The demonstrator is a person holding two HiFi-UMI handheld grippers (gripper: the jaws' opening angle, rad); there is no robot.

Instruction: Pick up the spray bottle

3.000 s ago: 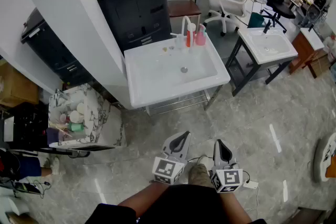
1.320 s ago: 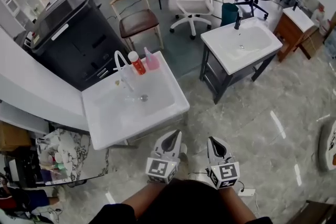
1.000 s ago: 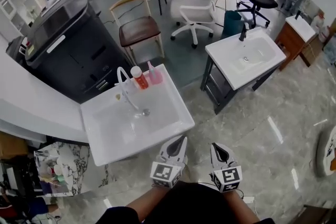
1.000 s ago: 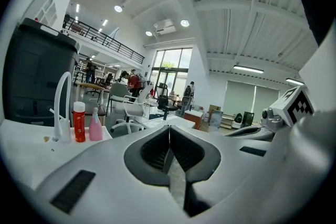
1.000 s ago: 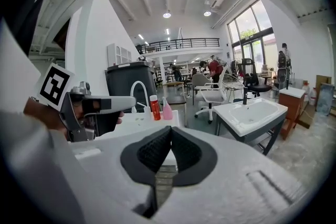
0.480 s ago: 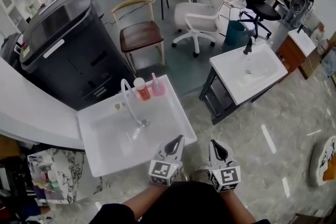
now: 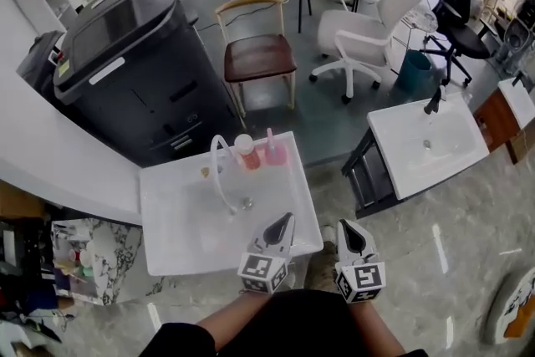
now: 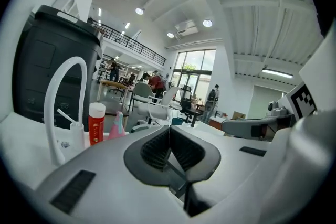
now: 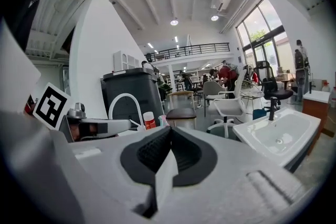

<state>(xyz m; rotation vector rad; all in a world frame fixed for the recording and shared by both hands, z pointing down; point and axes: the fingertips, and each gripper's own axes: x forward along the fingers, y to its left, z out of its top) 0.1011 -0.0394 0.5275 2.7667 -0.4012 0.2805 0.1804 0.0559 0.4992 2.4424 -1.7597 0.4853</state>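
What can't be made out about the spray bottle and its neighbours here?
- Head view: spray bottle too small to tell which way its nozzle faces.
- Left gripper view: its base hidden behind the left gripper.
- Right gripper view: only its top shows above the right gripper.
- Red bottle label: too small everywhere.

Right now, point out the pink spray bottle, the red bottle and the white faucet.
pink spray bottle (image 7: 275, 154), head view, its body.
red bottle (image 7: 249, 160), head view, its body.
white faucet (image 8: 50, 113), left gripper view, the arch's left leg.

Pink spray bottle (image 7: 275, 151), red bottle (image 7: 247, 155), white sink (image 7: 180, 232), brown chair (image 7: 259, 57).
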